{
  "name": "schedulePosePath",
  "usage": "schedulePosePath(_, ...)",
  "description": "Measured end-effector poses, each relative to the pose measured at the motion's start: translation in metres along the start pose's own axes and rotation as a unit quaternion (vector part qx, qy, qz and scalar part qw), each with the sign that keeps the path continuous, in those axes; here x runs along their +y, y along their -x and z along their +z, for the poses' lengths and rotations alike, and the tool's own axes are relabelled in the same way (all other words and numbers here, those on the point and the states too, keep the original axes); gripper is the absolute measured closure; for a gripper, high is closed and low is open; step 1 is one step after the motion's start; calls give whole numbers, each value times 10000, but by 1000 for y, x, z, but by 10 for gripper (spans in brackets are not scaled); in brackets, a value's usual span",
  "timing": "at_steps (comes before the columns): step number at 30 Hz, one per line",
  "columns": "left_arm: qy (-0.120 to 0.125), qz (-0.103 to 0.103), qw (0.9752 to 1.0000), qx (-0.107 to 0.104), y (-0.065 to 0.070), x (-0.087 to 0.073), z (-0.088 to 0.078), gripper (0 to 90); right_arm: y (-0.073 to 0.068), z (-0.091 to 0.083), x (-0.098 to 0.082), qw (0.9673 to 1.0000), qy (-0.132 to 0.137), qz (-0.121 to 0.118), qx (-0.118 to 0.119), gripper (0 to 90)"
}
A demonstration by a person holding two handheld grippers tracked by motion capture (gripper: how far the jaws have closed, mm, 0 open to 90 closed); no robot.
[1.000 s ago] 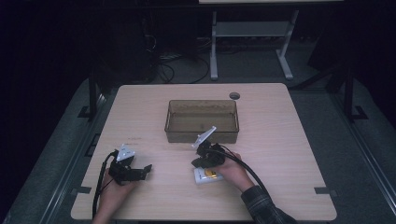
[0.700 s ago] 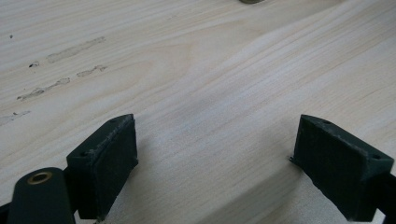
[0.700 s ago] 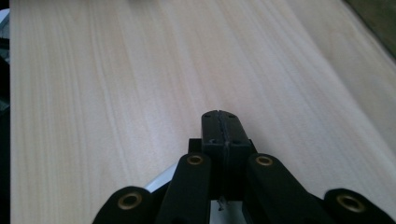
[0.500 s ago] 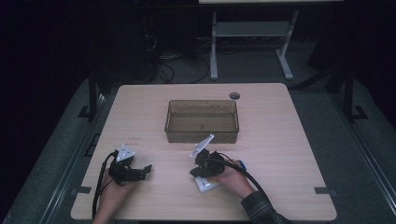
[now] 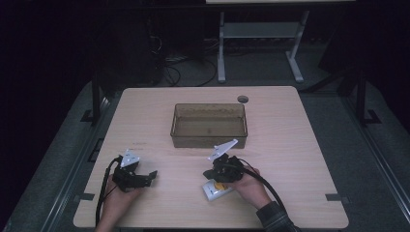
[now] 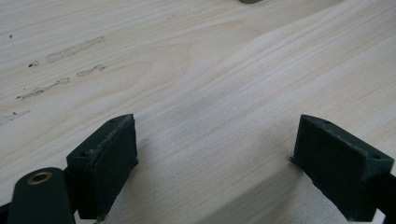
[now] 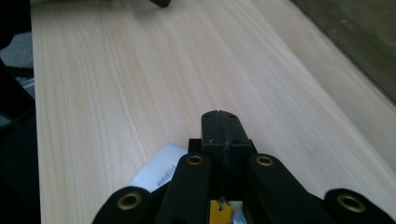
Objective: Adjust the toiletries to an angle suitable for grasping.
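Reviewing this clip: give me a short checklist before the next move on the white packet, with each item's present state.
1. Right claw shut: ok.
2. White packet held by it: cannot tell; the packet lies under that claw.
3. Left claw open, nothing between its jaws: ok.
4. Brown bin open-topped, nothing seen inside: ok.
5. Table bare between packet and bin: ok.

From my station I count one bench (image 5: pixel 300 145), one clear plastic bin (image 5: pixel 209 126) on it, one white card (image 5: pixel 216 189) with a yellow patch (partly under a hand), and two tools: the left tool (image 5: pixel 145 178) and the right tool (image 5: pixel 212 171).
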State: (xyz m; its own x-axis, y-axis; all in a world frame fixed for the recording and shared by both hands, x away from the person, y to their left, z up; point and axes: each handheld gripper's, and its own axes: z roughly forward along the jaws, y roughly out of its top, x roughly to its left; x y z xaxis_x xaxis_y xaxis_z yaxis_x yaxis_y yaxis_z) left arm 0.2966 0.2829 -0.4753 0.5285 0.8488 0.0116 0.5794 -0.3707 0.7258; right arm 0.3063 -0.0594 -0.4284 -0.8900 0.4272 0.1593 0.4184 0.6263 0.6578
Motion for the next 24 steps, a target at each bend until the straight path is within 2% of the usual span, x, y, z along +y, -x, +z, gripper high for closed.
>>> schedulePosePath(5, -1, 1, 10000, -1, 0, 0, 0, 120, 7, -24, -17, 9993, 198, 209, -228, 890)
schedulePosePath(12, 0, 9, 10000, -9, 0, 0, 0, 121, 15, -57, -46, 9963, 388, 530, -558, 883)
schedulePosePath(24, -11, 18, 10000, -8, -1, 0, 0, 124, 20, -90, -91, 9895, 500, 988, -924, 871)
